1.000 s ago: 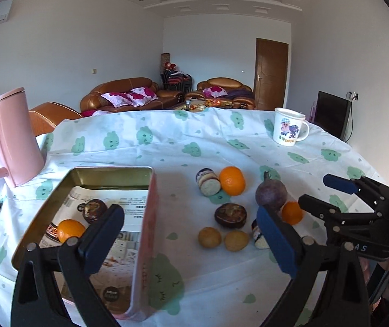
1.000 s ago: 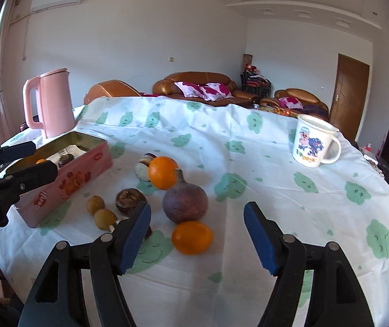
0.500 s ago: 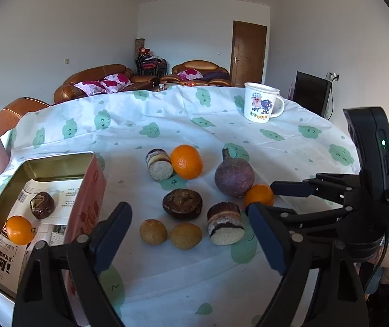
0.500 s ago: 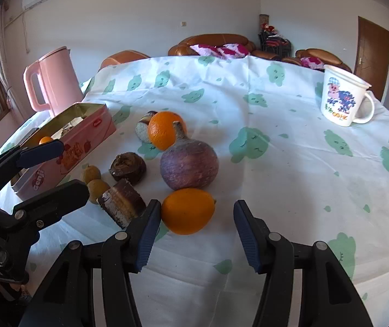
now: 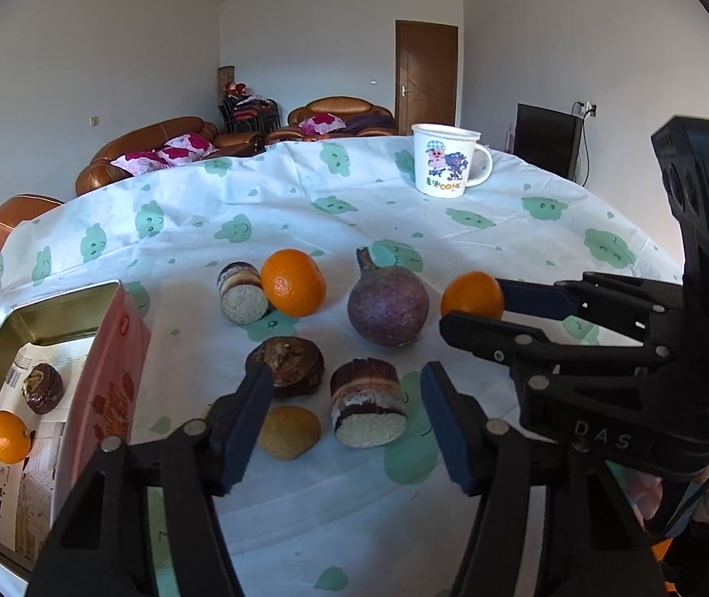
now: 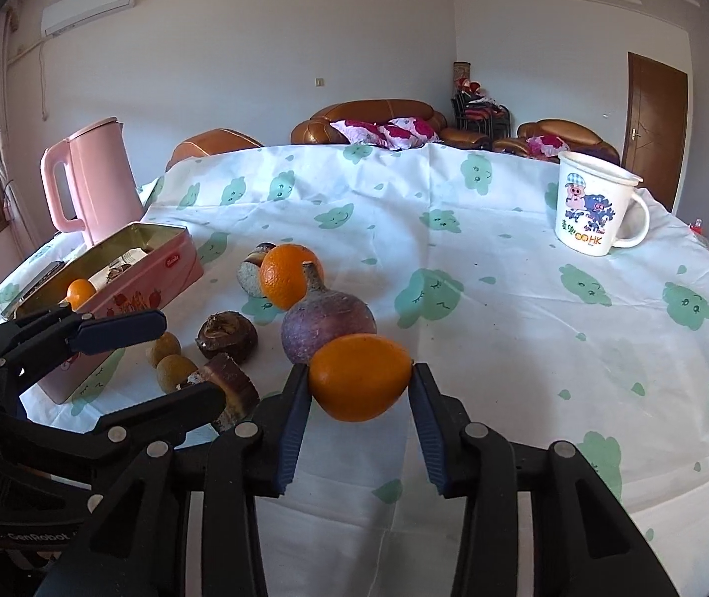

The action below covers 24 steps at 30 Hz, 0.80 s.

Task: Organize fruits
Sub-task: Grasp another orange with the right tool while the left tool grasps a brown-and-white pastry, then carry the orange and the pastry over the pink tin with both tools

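My right gripper (image 6: pixel 358 390) is shut on a small orange (image 6: pixel 360 378), which also shows between its fingers in the left wrist view (image 5: pixel 472 295). My left gripper (image 5: pixel 347 405) is open around a cut purple cylinder piece (image 5: pixel 368 402) and a tan round fruit (image 5: pixel 289 432). On the cloth lie a purple round fruit (image 5: pixel 387 307), a bigger orange (image 5: pixel 293 282), a dark brown fruit (image 5: pixel 287 360) and another cut piece (image 5: pixel 240 292). The pink tin (image 5: pixel 106 368) at the left holds an orange (image 5: pixel 6 436) and a dark fruit (image 5: pixel 43 388).
A white cartoon mug (image 6: pixel 594 209) stands at the far right of the table. A pink kettle (image 6: pixel 92 180) stands behind the tin. A dark phone (image 6: pixel 41 273) lies by the tin. The cloth falls off the table edge (image 6: pixel 653 492) close on the right.
My right gripper moved forward and closed on the small orange. My left gripper moved right and nearer, from over the tin to around the cut piece.
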Each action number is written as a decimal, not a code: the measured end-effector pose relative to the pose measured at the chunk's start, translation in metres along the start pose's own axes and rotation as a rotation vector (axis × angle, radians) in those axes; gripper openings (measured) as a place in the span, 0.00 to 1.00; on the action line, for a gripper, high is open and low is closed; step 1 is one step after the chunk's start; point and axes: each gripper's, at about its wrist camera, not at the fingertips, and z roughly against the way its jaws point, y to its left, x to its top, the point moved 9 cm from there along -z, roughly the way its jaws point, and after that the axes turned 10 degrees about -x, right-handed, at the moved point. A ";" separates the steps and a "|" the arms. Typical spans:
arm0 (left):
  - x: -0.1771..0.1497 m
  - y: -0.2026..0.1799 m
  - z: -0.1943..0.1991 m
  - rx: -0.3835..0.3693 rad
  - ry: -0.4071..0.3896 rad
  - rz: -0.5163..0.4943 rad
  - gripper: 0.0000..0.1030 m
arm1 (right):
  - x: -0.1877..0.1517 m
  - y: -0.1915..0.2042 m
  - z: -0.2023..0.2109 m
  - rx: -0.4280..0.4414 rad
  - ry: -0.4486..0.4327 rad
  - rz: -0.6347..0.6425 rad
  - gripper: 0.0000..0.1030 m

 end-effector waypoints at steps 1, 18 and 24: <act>-0.001 -0.002 -0.003 -0.011 0.016 -0.003 0.50 | 0.000 0.000 0.000 0.000 0.001 -0.001 0.41; -0.001 -0.002 0.003 -0.044 -0.040 0.024 0.34 | 0.005 -0.003 0.010 0.011 -0.069 -0.019 0.41; 0.001 -0.001 0.012 -0.035 -0.083 0.022 0.34 | 0.008 -0.001 0.018 0.032 -0.118 -0.019 0.41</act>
